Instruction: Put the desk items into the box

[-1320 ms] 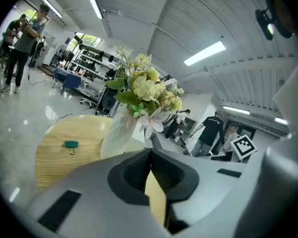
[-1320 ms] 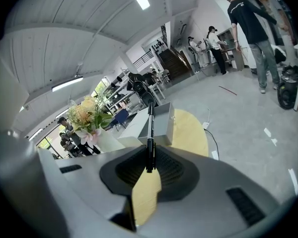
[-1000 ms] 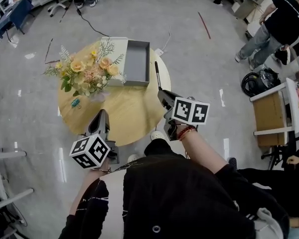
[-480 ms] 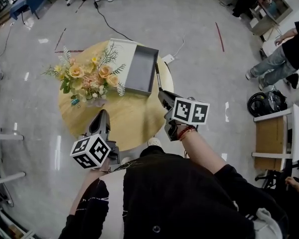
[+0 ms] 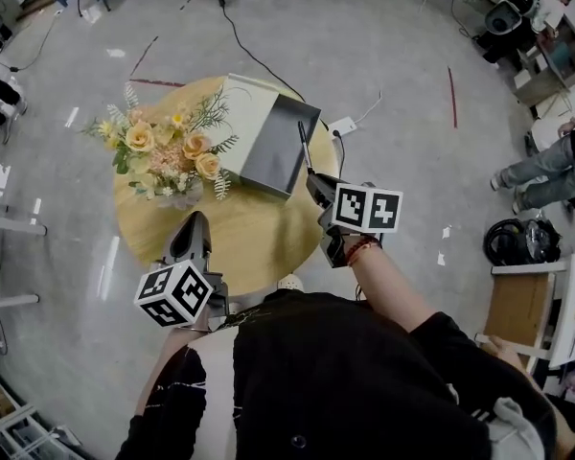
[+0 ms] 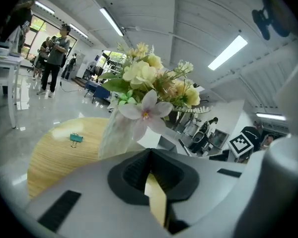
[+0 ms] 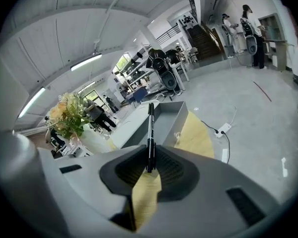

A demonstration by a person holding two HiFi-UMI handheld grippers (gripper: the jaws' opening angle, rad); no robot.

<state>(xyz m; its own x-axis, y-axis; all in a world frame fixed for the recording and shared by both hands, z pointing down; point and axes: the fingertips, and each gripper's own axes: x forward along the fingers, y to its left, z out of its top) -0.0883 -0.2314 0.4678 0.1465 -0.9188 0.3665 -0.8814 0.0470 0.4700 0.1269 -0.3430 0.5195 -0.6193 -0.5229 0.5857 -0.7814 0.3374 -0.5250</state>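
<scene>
A grey open box (image 5: pixel 276 151) lies on the round wooden table (image 5: pixel 249 233), with its white lid (image 5: pixel 236 111) beside it. My right gripper (image 5: pixel 313 182) is shut on a black pen (image 5: pixel 304 147) that points up and forward; its tip is over the box's right rim. In the right gripper view the pen (image 7: pixel 150 133) stands between the jaws of the right gripper (image 7: pixel 150 167), in line with the box (image 7: pixel 170 114). My left gripper (image 5: pixel 196 218) hovers over the table's near left edge, shut and empty. A teal binder clip (image 6: pixel 76 138) lies left of the left gripper (image 6: pixel 150 172).
A white vase of yellow and pink flowers (image 5: pixel 163 156) stands left of the box; seen close as the vase (image 6: pixel 118 133) just ahead of the left gripper. A power strip with cable (image 5: pixel 343 126) lies on the floor beyond the table. People stand far off.
The head view has swung, so the table and box look turned clockwise. The pen tip now lies over the box's right rim. Both grippers have barely moved.
</scene>
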